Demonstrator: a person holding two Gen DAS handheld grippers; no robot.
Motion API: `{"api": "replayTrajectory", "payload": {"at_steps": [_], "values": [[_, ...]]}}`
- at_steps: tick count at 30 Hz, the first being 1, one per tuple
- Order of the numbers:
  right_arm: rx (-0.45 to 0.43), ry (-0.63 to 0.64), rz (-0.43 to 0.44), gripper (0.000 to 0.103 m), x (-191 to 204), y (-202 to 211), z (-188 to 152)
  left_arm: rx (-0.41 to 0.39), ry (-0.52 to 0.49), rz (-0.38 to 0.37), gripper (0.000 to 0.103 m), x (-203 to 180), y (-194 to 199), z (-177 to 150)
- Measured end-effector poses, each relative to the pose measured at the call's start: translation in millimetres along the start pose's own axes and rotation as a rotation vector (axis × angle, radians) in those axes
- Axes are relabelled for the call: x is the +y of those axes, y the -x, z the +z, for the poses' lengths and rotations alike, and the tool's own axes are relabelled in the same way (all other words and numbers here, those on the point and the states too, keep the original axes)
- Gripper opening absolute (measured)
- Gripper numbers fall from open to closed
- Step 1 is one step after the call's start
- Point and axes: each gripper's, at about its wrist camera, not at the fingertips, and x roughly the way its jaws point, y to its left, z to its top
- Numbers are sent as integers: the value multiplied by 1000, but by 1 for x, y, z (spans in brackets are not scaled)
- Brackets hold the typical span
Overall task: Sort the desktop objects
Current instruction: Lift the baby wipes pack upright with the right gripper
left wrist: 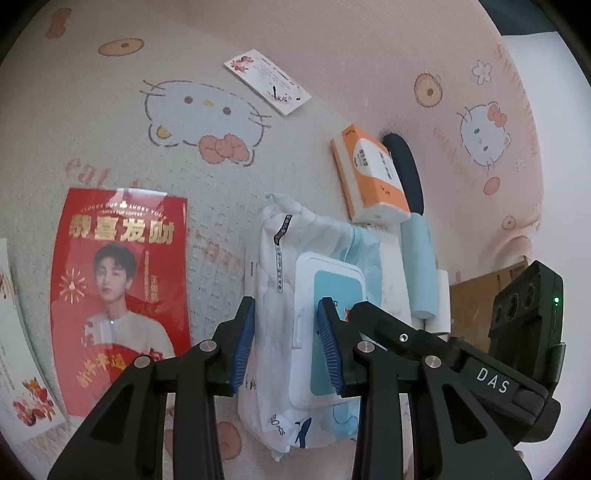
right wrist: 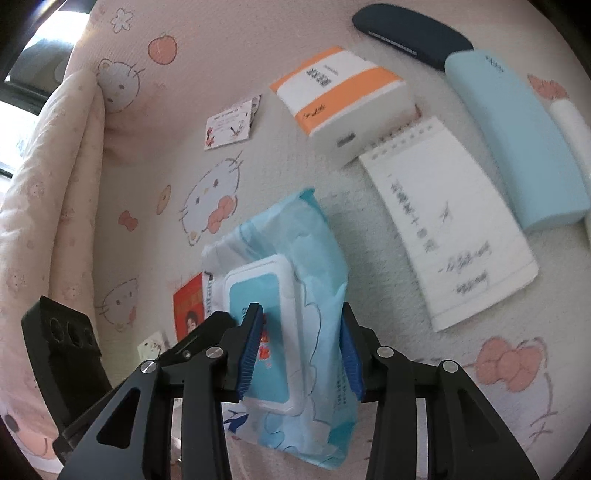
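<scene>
Together, both grippers, left (left wrist: pixel 286 343) and right (right wrist: pixel 303 354), pinch one soft wipes pack (right wrist: pixel 291 295) above the cloth (right wrist: pixel 147 177), which may sag and slip free.

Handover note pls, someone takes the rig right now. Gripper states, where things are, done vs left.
Left hand-held gripper: shut on the wet wipes pack.
Right hand-held gripper: shut on the same pack, from its other side.
The pack looks lifted off the cloth.
Grouped at the right: orange-and-white box, notepad, light blue case, dark blue case.
Loose at the left: red card, white card.
Left: set the pack down, sort the cards.
</scene>
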Motion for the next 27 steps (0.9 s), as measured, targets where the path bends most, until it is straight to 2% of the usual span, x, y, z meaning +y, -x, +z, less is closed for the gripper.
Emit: {"api": "replayTrajectory", "payload": {"at_steps": [14, 20, 27], "values": [[-5, 26, -19, 37, 11, 9, -7, -33, 3, 26, 31, -15, 14, -8], [-63, 73, 0, 37, 23, 37, -3, -86, -27, -3, 31, -39, 37, -4], [-168, 166, 9, 37, 45, 90, 5, -169, -86, -55, 31, -76, 71, 2]]}}
